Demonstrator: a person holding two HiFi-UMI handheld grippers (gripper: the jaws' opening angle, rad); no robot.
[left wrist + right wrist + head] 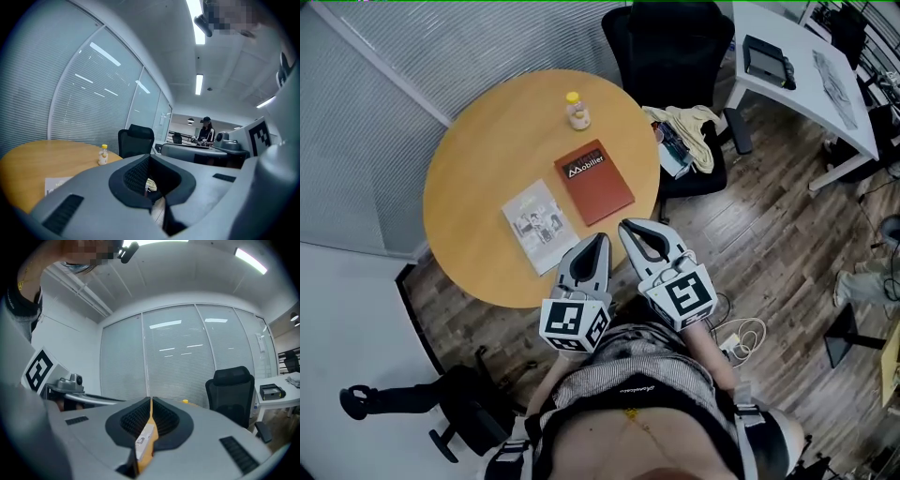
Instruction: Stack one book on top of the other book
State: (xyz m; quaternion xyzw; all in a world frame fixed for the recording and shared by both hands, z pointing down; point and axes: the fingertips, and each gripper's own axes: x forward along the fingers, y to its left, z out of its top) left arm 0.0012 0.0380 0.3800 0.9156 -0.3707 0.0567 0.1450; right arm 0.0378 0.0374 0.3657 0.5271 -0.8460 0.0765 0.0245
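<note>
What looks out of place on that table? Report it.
Nothing stands out: the red book and the pale book lie flat side by side on the table, and the small bottle stands upright.

Red book (594,182), pale grey book (539,225), tan wooden table (487,141).

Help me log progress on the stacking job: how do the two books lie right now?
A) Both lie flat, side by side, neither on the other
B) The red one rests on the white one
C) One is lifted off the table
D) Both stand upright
A: in the head view the red book and the white book both lie flat on the round table, next to each other, not stacked.
</note>
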